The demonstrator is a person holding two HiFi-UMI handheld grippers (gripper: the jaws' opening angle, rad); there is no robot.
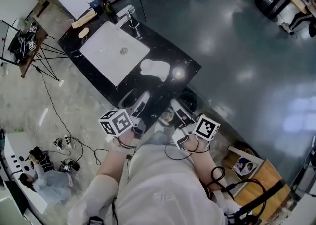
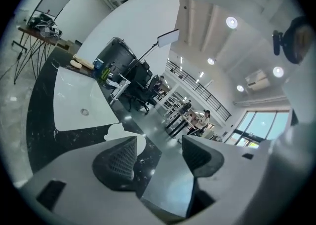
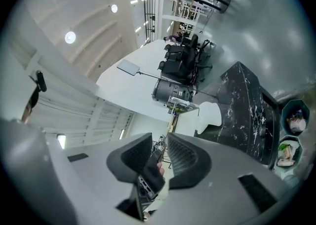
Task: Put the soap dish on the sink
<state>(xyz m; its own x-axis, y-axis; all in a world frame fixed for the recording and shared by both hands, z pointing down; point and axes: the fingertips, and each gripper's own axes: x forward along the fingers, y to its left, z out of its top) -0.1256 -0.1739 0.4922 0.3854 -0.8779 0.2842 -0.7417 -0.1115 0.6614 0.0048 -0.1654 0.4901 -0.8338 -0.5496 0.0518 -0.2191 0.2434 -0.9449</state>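
The white soap dish (image 1: 155,68) lies on the black marble counter (image 1: 182,63), just right of the white sink basin (image 1: 111,51). The person stands at the counter's near end with both grippers held short of the dish. My left gripper (image 1: 138,101) is open and empty; its own view shows the soap dish (image 2: 118,131) and the basin (image 2: 74,100) ahead past the jaws (image 2: 159,142). My right gripper (image 1: 178,110) has its jaws only narrowly apart (image 3: 159,142); a dark thing shows in the gap, seemingly beyond it. The dish (image 3: 213,113) appears further off.
A faucet (image 1: 129,14) stands at the basin's far edge, with bottles (image 1: 106,6) and a wooden tray (image 1: 84,19) behind. A tripod (image 1: 47,56) stands left of the counter. Waste bins (image 3: 291,132) sit below its near end. A person (image 1: 42,177) sits on the floor.
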